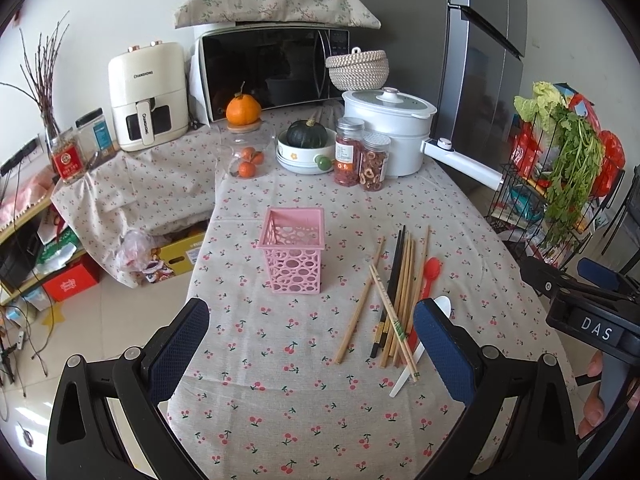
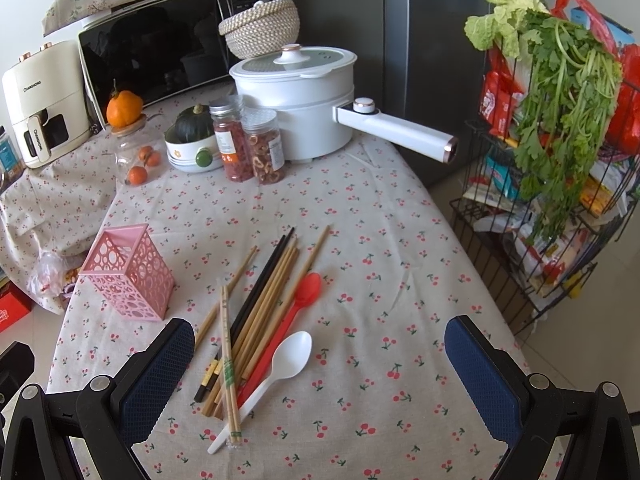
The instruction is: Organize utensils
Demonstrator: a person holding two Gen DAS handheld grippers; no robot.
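A pink perforated utensil holder (image 1: 293, 254) (image 2: 130, 274) stands upright and empty on the cherry-print tablecloth (image 1: 280, 400). To its right lies a loose pile of wooden and black chopsticks (image 1: 394, 296) (image 2: 260, 304), a red spoon (image 1: 430, 274) (image 2: 298, 306) and a white spoon (image 1: 418, 354) (image 2: 280, 364). My left gripper (image 1: 312, 344) is open and empty, above the table in front of the holder. My right gripper (image 2: 320, 372) is open and empty, above the near end of the pile; its body shows in the left wrist view (image 1: 588, 312).
At the table's back stand a white electric pot (image 2: 296, 96) with a long handle, two jars (image 2: 250, 144), a bowl with a green squash (image 2: 192, 140), a glass jar of oranges (image 2: 136, 152), a microwave (image 1: 272, 68) and an air fryer (image 1: 148, 96). A wire rack with greens (image 2: 560, 120) stands right.
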